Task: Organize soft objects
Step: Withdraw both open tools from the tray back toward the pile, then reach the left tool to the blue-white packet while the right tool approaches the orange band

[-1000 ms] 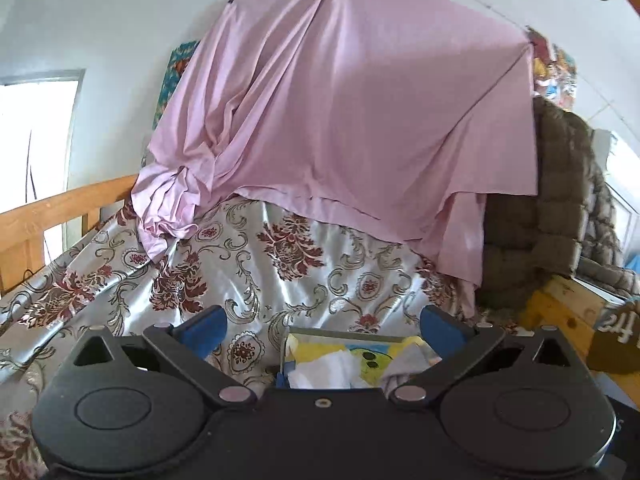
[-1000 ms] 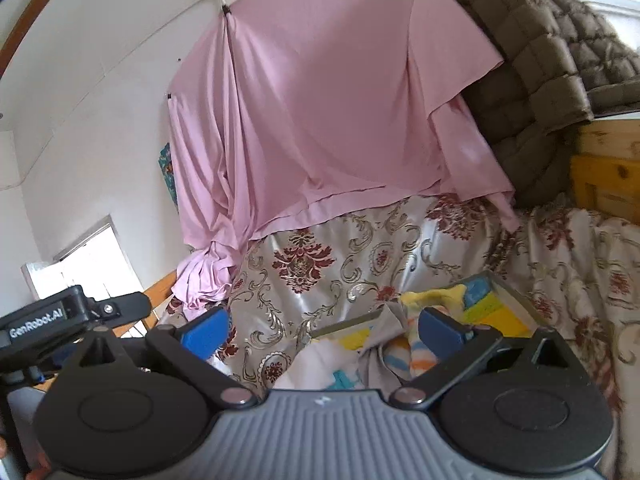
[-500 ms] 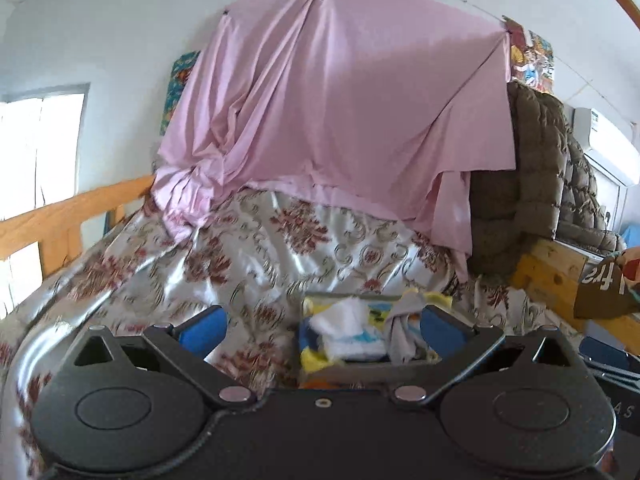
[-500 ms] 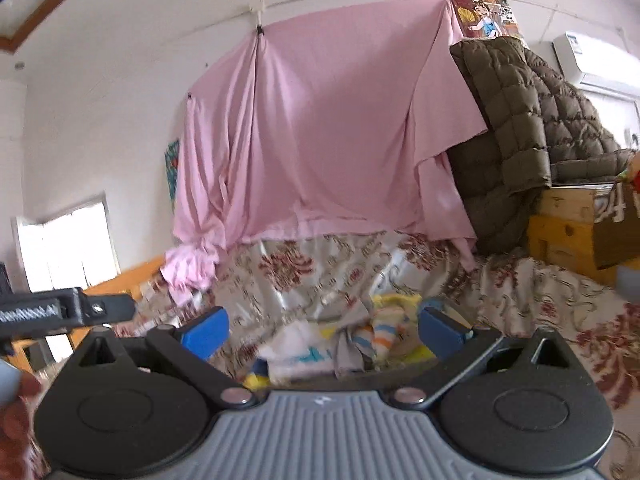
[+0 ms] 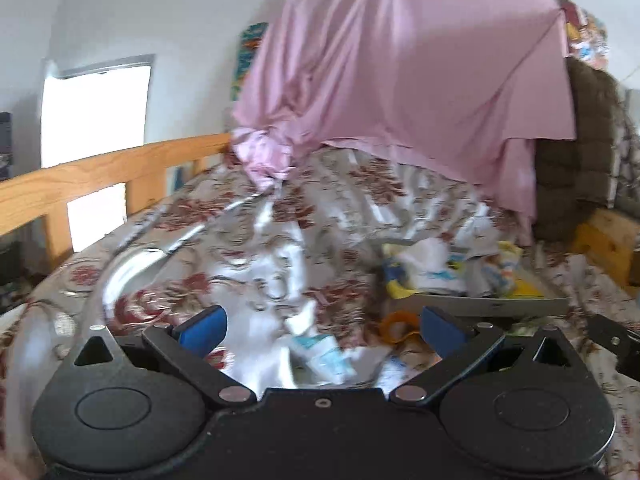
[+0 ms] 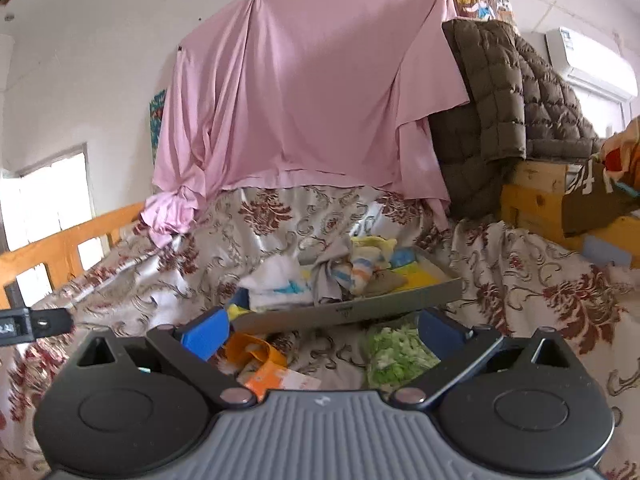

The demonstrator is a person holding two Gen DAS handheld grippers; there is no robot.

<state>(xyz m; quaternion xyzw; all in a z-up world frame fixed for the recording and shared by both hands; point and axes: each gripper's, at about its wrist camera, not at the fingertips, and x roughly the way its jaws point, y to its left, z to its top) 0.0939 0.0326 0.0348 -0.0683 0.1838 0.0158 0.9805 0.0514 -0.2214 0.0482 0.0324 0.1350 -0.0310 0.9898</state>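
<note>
A grey tray (image 6: 352,311) lies on the floral bedspread and holds several soft cloths, white, striped and yellow; it also shows in the left wrist view (image 5: 500,305). In front of it lie an orange cloth (image 6: 256,356), a green cloth (image 6: 396,354) and a white and blue cloth (image 5: 324,354). My left gripper (image 5: 320,326) is open and empty above the white and blue cloth. My right gripper (image 6: 322,328) is open and empty above the orange and green cloths, just short of the tray.
A pink sheet (image 6: 304,92) hangs on the back wall. A brown quilted jacket (image 6: 504,92) lies over wooden crates (image 6: 532,196) at the right. A wooden bed rail (image 5: 100,176) runs along the left. The floral bedspread (image 6: 540,280) covers the bed.
Both grippers have drawn back from the tray and tilted down. The loose cloths in front of the tray have come into view. The left view has swung to the left.
</note>
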